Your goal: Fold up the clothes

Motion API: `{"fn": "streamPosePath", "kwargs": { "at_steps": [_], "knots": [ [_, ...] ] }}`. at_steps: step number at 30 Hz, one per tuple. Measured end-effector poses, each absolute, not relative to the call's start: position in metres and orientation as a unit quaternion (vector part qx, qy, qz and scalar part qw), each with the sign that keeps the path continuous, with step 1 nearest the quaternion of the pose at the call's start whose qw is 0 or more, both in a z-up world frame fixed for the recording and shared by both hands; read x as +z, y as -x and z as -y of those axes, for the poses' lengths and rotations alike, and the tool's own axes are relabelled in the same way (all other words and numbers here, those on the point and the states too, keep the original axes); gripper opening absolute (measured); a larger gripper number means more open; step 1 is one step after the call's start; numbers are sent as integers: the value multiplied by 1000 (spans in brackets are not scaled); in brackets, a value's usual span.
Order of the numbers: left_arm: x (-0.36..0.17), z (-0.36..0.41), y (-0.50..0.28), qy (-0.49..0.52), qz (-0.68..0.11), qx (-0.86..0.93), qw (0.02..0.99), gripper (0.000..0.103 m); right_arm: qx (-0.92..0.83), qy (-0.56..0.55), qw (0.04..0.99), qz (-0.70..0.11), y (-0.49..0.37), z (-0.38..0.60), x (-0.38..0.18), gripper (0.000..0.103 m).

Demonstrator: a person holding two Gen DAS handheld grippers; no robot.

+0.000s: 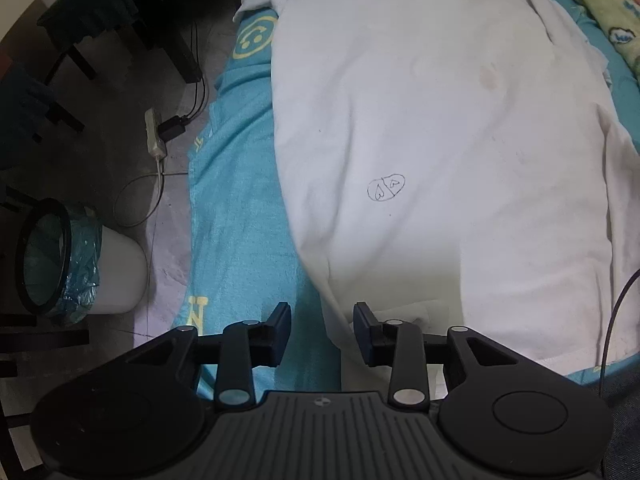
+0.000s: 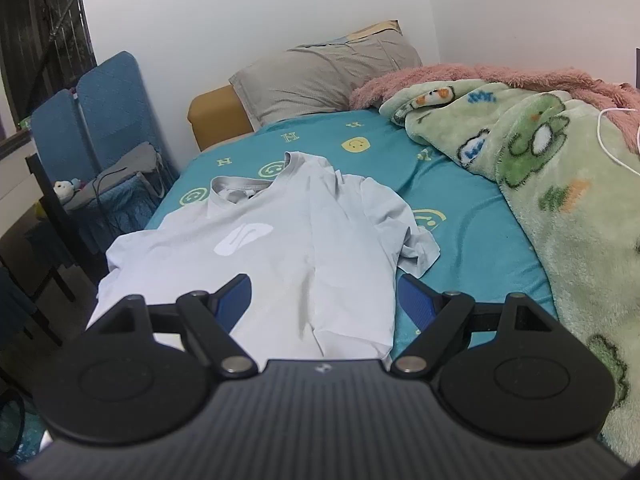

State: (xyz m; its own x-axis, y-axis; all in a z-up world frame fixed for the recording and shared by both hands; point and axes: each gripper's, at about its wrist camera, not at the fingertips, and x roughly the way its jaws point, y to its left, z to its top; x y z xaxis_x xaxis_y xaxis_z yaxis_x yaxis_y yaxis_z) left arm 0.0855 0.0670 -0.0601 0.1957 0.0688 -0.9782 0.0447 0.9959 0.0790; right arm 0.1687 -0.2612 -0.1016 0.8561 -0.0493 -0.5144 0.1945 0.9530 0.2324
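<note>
A pale grey T-shirt (image 1: 440,140) lies flat, front up, on the teal bedsheet (image 1: 240,200). It has a small pen doodle (image 1: 386,187) low on the front. In the right wrist view the shirt (image 2: 280,248) shows its collar at the far end, a white logo (image 2: 242,239) on the chest and a crumpled right sleeve (image 2: 412,240). My left gripper (image 1: 322,330) is open and empty, straddling the shirt's lower left hem corner. My right gripper (image 2: 324,300) is wide open and empty, above the shirt's lower right part.
Left of the bed lie the floor, a power strip with cables (image 1: 160,136), a white bin with a blue liner (image 1: 76,260) and dark chairs (image 1: 120,20). A green blanket (image 2: 560,200) and grey pillow (image 2: 320,76) lie on the bed. Blue chairs (image 2: 104,120) stand beside it.
</note>
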Motion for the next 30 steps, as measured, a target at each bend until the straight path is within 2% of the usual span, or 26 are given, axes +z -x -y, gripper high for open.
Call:
{"fn": "streamPosePath", "kwargs": {
  "at_steps": [1,10,15,21,23,24,25,28,30],
  "knots": [
    [-62,-69,-85,-35,-641,14,766,49,-64,-141,953,-261,-169,261,-102,82],
    [-62,-81,-89,72,-674,14,735,49,-61,-145,951,-265,-173,260,-102,82],
    [-54,-73,-88,103,-671,13,734,49,-63,-155,949,-268,-173,263,-103,82],
    [-78,-70,-106,110,-680,45,723,52,-61,-158,948,-270,-171,263,-103,82],
    [-82,-67,-110,101,-681,39,724,48,-60,-159,948,-269,-170,264,-103,82],
    [-80,-66,-110,98,-680,33,726,36,-60,-160,948,-269,-170,264,-102,82],
    [-77,-66,-109,97,-678,26,728,19,-60,-161,948,-269,-170,265,-102,82],
    [-67,-68,-113,64,-691,-13,720,5,-61,-166,946,-271,-170,267,-102,82],
    [-55,-70,-115,30,-699,-34,714,5,-62,-169,945,-272,-170,268,-103,82]
  ]
}}
